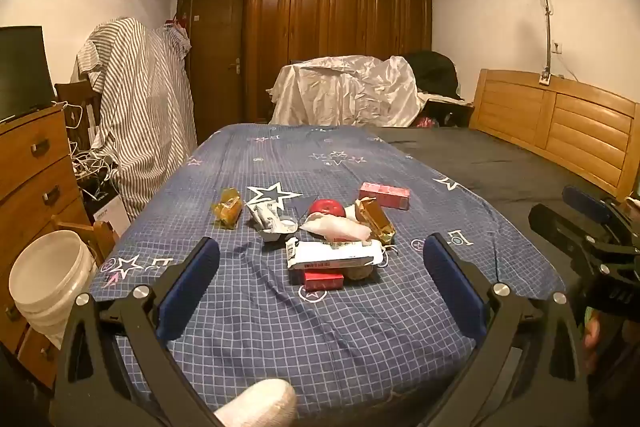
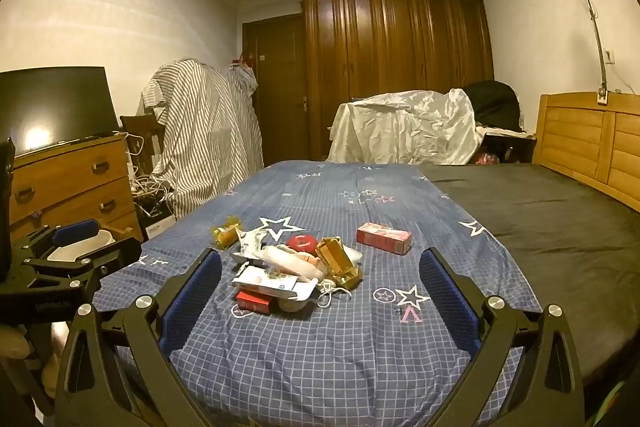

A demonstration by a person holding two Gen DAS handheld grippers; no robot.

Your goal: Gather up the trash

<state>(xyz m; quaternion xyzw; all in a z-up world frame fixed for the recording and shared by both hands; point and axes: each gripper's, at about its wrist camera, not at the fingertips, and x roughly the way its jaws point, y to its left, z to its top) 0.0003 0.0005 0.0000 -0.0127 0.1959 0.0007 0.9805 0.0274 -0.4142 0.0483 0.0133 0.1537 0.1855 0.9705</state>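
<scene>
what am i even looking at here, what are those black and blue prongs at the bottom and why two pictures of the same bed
There is no robot here. A person holds a hand-held gripper in each hand, and each gripper carries a wide-angle camera that looks forward along its two fingers. One picture comes from the left gripper, the other from the right gripper. The prongs are the black fingers with blue pads, and each view also catches the other gripper at its edge.

Both grippers are open and hold nothing.

On the blue checked bedsheet lies a small pile: a white packet, a small red box, a gold box, a red apple, a pink box and a yellow wrapper. A white bucket stands beside the bed.
</scene>
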